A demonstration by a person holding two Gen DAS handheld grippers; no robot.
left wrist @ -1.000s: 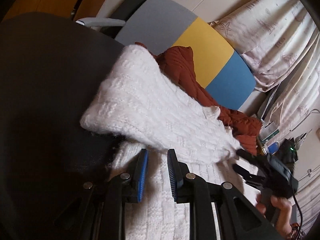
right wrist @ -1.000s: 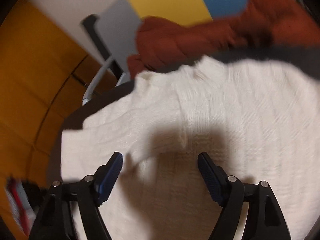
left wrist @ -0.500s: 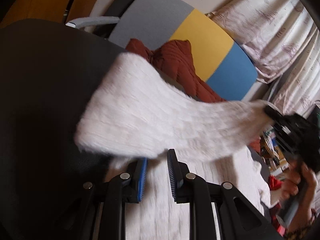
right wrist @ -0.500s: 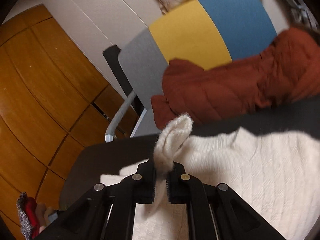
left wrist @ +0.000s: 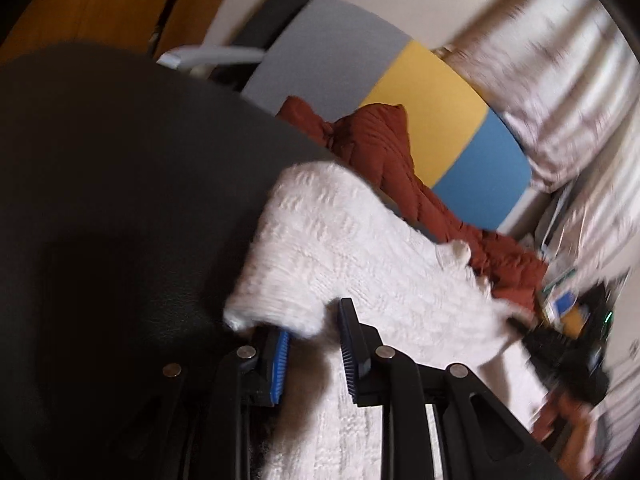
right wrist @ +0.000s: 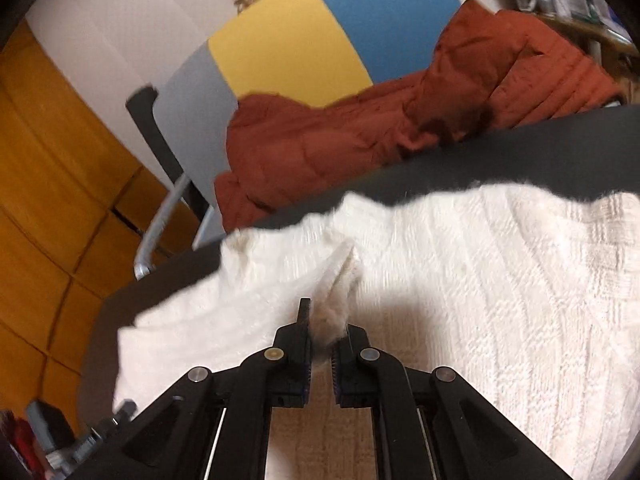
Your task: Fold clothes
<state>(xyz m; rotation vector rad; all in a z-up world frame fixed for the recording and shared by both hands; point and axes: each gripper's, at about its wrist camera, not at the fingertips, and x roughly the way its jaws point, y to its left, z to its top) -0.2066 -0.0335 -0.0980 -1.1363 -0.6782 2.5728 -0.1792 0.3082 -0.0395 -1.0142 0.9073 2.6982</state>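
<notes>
Right wrist view: right gripper [right wrist: 320,344] pinching the white sweater [right wrist: 500,280] sleeve cuff, centre frame
Left gripper [left wrist: 312,350]: jaws narrow; sweater edge between (grip unclear)
Progress: sleeve fold underway; body folds remain

The left gripper [left wrist: 312,344] sits at six o'clock, its jaws having just opened a little, a fold of the white knitted sweater [left wrist: 360,256] draped over them. The sweater lies on the black table [left wrist: 120,184]; at four o'clock the right gripper [left wrist: 560,344] is blurred. A rust-red jacket [left wrist: 384,148] lies at one o'clock.
</notes>
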